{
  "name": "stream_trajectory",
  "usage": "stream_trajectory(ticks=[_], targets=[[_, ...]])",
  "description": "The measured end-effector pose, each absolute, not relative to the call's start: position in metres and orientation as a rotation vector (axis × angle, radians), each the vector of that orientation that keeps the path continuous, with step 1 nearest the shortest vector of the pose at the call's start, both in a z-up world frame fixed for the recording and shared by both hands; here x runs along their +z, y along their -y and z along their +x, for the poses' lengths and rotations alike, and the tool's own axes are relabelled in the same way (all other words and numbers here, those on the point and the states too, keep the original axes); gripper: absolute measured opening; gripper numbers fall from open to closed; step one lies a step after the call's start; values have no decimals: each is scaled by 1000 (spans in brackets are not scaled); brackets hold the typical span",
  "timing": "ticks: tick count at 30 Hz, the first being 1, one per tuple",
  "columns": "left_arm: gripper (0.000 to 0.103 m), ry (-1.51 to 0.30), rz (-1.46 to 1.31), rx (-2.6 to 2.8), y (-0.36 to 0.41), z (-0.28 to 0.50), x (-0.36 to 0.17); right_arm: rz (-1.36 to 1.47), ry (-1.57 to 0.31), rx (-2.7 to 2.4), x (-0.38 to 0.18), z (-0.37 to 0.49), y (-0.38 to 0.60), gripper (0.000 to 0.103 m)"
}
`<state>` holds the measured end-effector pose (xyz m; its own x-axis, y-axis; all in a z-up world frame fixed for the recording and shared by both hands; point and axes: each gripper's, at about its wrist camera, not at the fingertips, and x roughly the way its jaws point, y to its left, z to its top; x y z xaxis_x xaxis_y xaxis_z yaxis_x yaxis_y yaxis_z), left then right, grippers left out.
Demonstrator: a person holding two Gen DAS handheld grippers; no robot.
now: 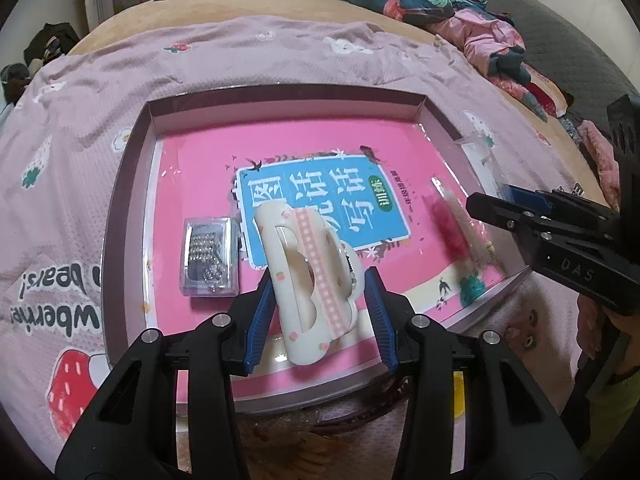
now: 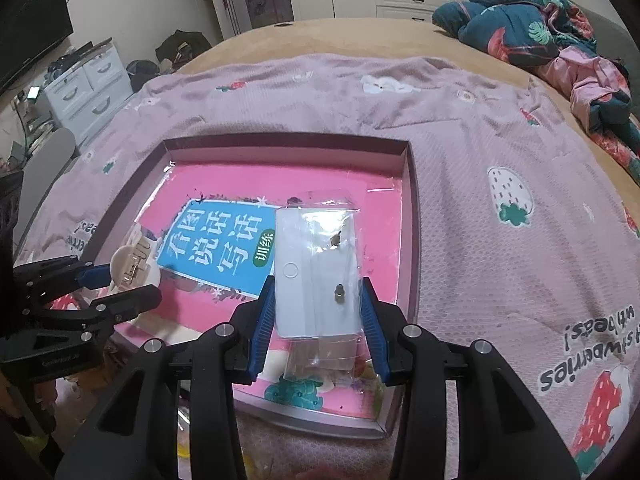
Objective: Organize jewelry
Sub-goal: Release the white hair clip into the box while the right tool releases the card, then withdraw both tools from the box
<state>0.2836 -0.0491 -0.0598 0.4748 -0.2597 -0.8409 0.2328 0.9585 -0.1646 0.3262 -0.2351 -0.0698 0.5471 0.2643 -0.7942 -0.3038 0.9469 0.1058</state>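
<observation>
A shallow box lid (image 1: 132,184) lies on the bed, lined with a pink book cover (image 1: 304,148). In the left wrist view my left gripper (image 1: 320,312) is open around a cream hair claw clip (image 1: 308,280) with a pink checked band; the blue pads stand just off its sides. A clear case of beaded jewelry (image 1: 209,258) lies to its left. A red-and-white packet (image 1: 460,224) lies at right. In the right wrist view my right gripper (image 2: 320,320) is open around a clear bag holding a white earring card (image 2: 316,276). The clip also shows there (image 2: 130,262).
A pink strawberry-print blanket (image 2: 480,160) covers the bed around the lid (image 2: 412,220). Crumpled floral bedding (image 2: 528,20) lies at the far right. White drawers (image 2: 88,84) stand beyond the bed's left side. The right gripper (image 1: 488,212) shows at the left view's right edge.
</observation>
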Motion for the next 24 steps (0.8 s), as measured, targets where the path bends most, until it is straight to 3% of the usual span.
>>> stream_trajectory(ticks=[7,13,16,19,24], targets=[[36,-1044,-27,-295,46,283,-65,-38,-950,333,-75,327,235,43],[37,-1047,-30,-290,45,280,-65,-37,-923,338,-67,316,238,55],[47,-1040,-33,-287,44,278,-62,-28,-894,333,-58,306,244,64],[48,-1033,-36,-284,43,277,-58,-25,-867,323,-50,294,251,70],[60,-1007,-50,-276,38,270,-45,-22,-816,306,-33,273,261,81]])
